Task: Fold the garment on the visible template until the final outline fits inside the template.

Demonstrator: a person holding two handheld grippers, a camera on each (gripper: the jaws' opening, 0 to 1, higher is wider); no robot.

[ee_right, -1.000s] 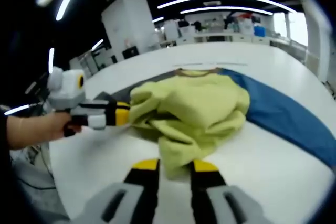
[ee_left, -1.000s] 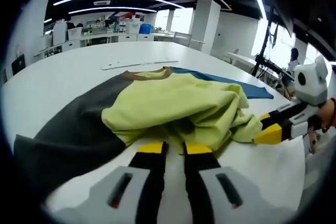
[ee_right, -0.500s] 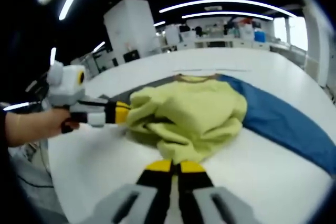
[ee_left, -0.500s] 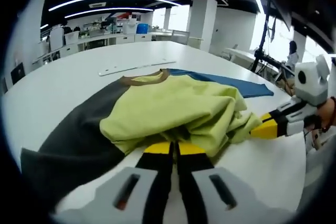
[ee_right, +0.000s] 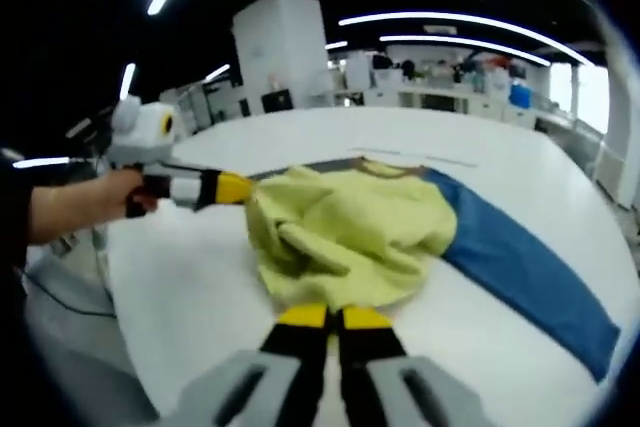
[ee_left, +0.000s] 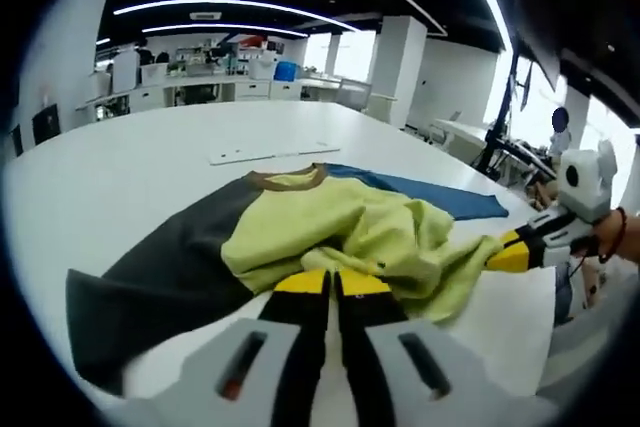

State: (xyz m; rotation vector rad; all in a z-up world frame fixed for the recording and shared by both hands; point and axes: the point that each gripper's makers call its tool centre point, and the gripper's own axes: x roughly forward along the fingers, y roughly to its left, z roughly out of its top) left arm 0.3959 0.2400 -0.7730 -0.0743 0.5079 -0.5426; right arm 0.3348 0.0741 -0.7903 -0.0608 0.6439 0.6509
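a broad white table [ee_left: 110, 172] carries the crumpled yellow, grey and blue garment [ee_left: 340, 237] and a pale strip [ee_left: 275, 153].

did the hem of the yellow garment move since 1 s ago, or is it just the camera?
Yes. In the right gripper view, the garment's near hem, shut in the right claw, has lifted off the white table and drawn toward the brown collar.
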